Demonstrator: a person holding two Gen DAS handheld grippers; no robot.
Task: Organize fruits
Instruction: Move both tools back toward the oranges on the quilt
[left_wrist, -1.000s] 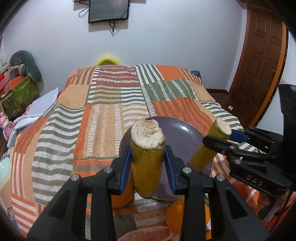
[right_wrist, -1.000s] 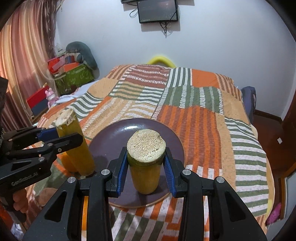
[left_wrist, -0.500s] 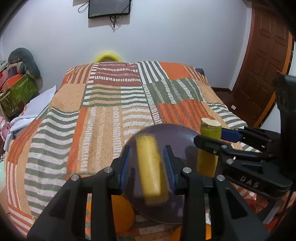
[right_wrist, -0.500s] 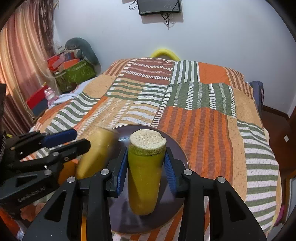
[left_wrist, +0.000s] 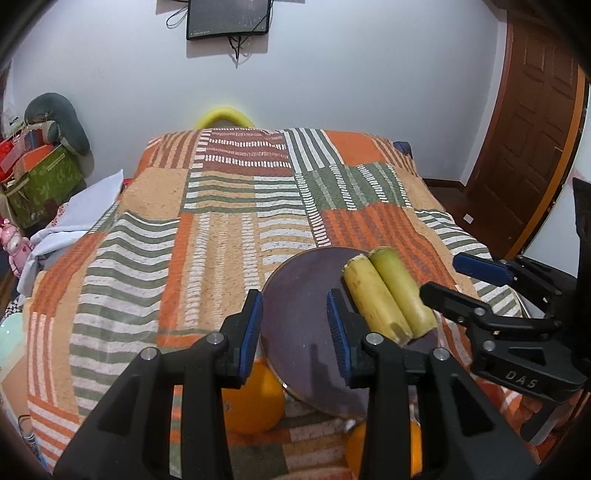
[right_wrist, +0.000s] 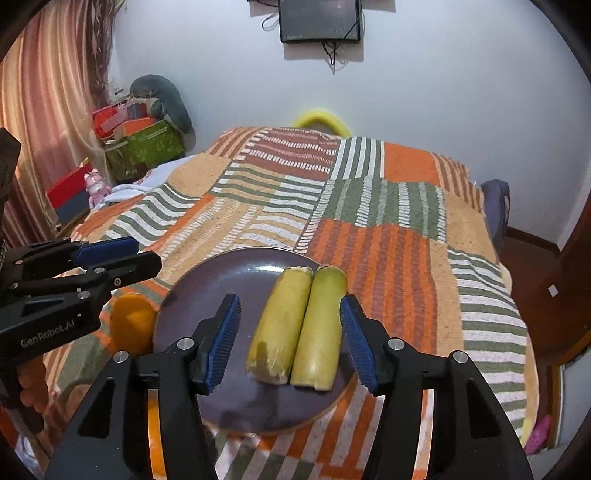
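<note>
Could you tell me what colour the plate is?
Dark purple plate, clearest in the right wrist view.

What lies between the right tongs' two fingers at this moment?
In the right wrist view, two yellow-green stalk pieces lie side by side on the purple plate between the open right tongs, ungripped.

The left black plastic two-finger gripper (left_wrist: 295, 328) has angular moulded arms, blue ribbed pads (left_wrist: 252, 326) and round silver screws, with white "GenRobot.AI" lettering on its side (read from the right wrist view). The matching right black gripper (right_wrist: 290, 339) is marked "DAS".
</note>
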